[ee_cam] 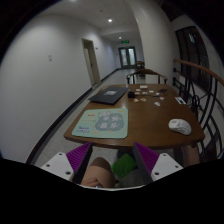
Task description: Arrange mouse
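Observation:
A white mouse (180, 125) lies on the right side of a brown wooden table (145, 118), off the mat. A pale green and blue mat (103, 122) lies on the table's near left part. My gripper (112, 160) is well short of the table's near edge, with its purple-padded fingers (75, 158) spread apart and nothing gripped. The mouse is beyond the fingers and to their right. Low between the fingers are a green shape (124, 163) and a skin-toned shape (97, 177), which I cannot identify.
A dark closed laptop (108, 96) lies on the far left of the table, with small white items (152, 93) to its right. A second table (147, 72) stands beyond. A railing (197, 85) runs along the right. A corridor leads to a door (128, 57).

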### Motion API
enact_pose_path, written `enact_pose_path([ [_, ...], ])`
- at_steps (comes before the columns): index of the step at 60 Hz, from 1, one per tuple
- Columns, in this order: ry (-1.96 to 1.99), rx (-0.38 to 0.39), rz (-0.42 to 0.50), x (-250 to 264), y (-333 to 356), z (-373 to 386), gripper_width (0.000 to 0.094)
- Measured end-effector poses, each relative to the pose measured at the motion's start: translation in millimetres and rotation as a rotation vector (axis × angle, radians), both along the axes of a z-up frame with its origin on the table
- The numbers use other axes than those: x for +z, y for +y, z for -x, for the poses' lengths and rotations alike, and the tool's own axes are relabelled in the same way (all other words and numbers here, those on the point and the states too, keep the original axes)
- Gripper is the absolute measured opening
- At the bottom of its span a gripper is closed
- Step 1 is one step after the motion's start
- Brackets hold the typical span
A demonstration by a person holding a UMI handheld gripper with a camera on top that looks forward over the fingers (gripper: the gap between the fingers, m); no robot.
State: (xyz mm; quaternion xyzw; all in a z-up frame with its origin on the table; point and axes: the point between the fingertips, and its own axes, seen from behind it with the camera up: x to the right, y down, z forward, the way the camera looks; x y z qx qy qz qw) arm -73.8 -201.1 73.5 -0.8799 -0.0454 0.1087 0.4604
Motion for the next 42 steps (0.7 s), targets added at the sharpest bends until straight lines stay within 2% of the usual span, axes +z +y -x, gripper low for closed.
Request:
enact_pose_path([
  [14, -0.084, -0.087, 0.009, -16.1, -1.1, -64.7, 0.0834],
  [23, -0.124, -0.204, 0.051, -42.9, 7.1, -143.0, 0.0831],
  [30, -0.173, -0.275, 0.035, -52.6, 33.0, -211.9, 0.0827],
  [36, -0.214, -0.288, -0.001, -63.7, 66.7, -255.5, 0.0825],
  [42, -0.225, -0.287, 0.026, -84.3, 91.5, -281.5, 0.0827],
])
